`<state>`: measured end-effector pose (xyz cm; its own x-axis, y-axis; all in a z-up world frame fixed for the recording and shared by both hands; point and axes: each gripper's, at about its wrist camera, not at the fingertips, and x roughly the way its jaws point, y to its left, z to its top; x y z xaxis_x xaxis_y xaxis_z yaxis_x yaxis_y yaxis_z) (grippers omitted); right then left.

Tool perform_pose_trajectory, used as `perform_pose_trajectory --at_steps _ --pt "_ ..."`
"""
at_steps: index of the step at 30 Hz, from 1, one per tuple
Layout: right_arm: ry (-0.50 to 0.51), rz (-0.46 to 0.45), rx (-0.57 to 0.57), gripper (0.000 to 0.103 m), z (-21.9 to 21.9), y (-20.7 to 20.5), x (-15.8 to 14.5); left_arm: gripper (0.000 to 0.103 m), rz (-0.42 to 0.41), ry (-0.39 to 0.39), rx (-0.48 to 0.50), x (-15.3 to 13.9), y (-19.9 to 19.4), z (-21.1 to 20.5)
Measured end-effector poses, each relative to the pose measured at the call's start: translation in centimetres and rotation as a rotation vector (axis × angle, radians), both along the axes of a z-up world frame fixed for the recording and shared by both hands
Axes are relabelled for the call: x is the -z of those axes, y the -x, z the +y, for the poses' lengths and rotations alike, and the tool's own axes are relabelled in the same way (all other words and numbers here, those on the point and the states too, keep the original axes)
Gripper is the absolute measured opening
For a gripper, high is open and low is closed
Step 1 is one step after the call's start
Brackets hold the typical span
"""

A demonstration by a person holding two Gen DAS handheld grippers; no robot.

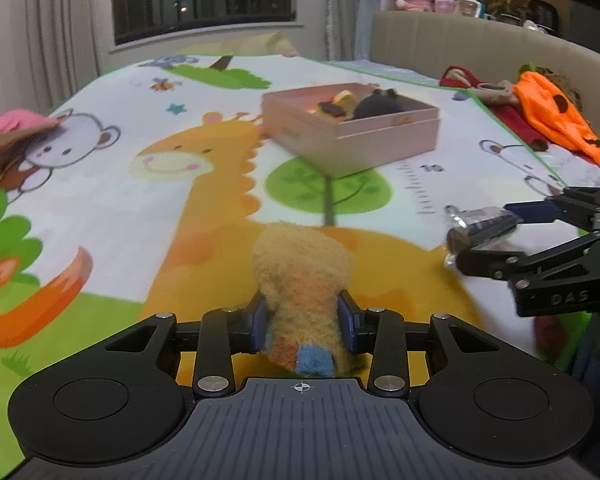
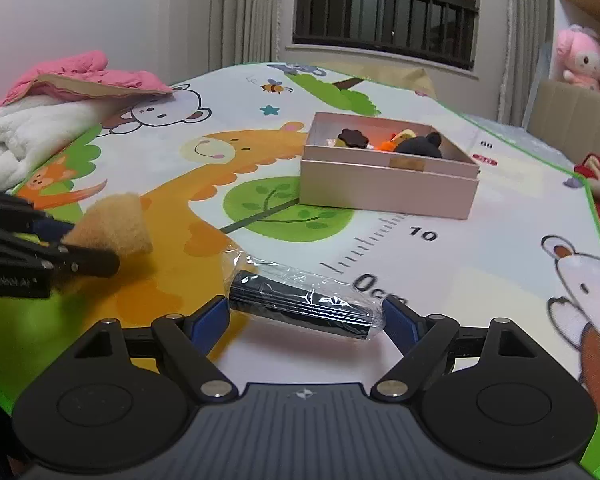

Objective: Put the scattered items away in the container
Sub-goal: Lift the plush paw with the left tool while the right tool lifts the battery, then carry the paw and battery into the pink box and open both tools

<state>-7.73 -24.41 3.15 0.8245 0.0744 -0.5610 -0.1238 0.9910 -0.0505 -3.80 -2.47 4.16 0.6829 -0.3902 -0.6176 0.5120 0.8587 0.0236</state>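
My left gripper [image 1: 306, 320] is shut on a fuzzy tan and orange plush toy [image 1: 304, 264] with a blue patch, held just above the play mat; the right wrist view shows that plush [image 2: 116, 220] at the left. My right gripper [image 2: 305, 320] is shut endwise on a dark roll wrapped in clear plastic [image 2: 304, 304], lifted slightly over the mat. The left wrist view shows this gripper [image 1: 484, 236] at the right edge with the roll [image 1: 480, 222]. The open pink box [image 1: 352, 140] [image 2: 388, 188] stands ahead of both grippers and holds several small toys, one of them black.
The cartoon play mat [image 1: 204, 208] covers the bed. A pink garment [image 2: 88, 72] and white blanket [image 2: 28, 128] lie at the mat's left edge. Orange pumpkin cloth [image 1: 556, 120] and red fabric [image 1: 512, 116] lie right of the box by the padded headboard [image 1: 440, 40].
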Motion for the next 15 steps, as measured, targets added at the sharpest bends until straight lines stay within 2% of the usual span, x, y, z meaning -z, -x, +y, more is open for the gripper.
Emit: perform_pose_trajectory --at_steps 5,9,12,15 --pt "0.038 0.003 -0.016 0.083 -2.2 0.5 0.0 0.04 -0.024 0.005 0.028 -1.2 0.5 -2.9" --pt "0.067 0.01 -0.025 0.083 -4.3 0.4 -0.4 0.04 -0.017 0.038 0.014 -1.3 0.1 -5.3" --pt "0.081 -0.008 -0.022 0.083 -6.0 -0.5 -1.4 0.04 0.001 0.064 0.01 -1.3 -1.4 -7.3" --pt "0.112 -0.063 -0.012 0.083 -7.5 -2.5 -3.0 0.04 -0.01 0.087 0.006 -2.2 -4.2 -9.2"
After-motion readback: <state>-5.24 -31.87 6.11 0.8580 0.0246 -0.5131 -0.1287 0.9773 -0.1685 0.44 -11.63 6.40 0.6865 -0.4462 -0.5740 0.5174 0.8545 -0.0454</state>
